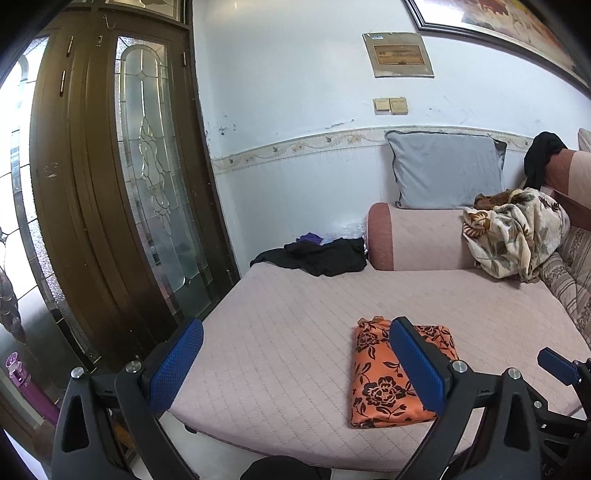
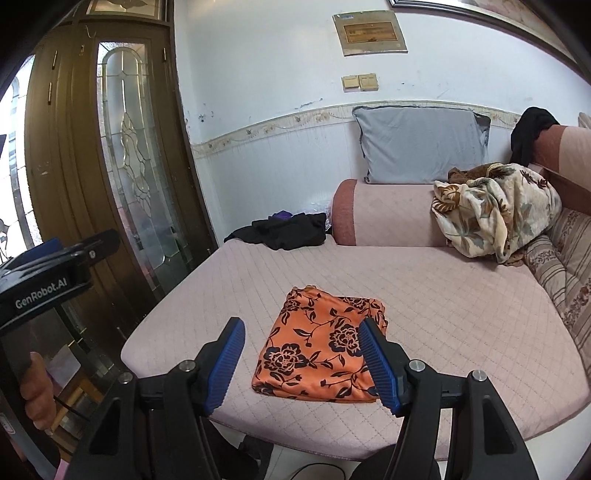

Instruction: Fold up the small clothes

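The only writing that can be read is "GenRobot.AI", in white letters on the black body of the left tongs [image 2: 55,251], seen at 9 o'clock in the right wrist view. The paper notice [image 2: 370,32] on the wall at 12 o'clock has print too small to read.

The folded orange cloth [image 2: 320,347] with black flowers lies flat on the pink quilted sofa seat [image 2: 461,314], near its front edge. In the right wrist view the right tongs [image 2: 302,363] hang above the cloth with their blue pads wide apart; the cloth shows in the gap between them, and the pad at 4 o'clock covers its right edge. Nothing is held.

In the left wrist view the left tongs [image 1: 295,365] also stand wide apart and empty. The folded orange cloth [image 1: 384,373] lies toward 4 o'clock, partly behind the right pad.

A pile of black clothes [image 2: 284,230] lies at the far end of the seat, at 11 o'clock
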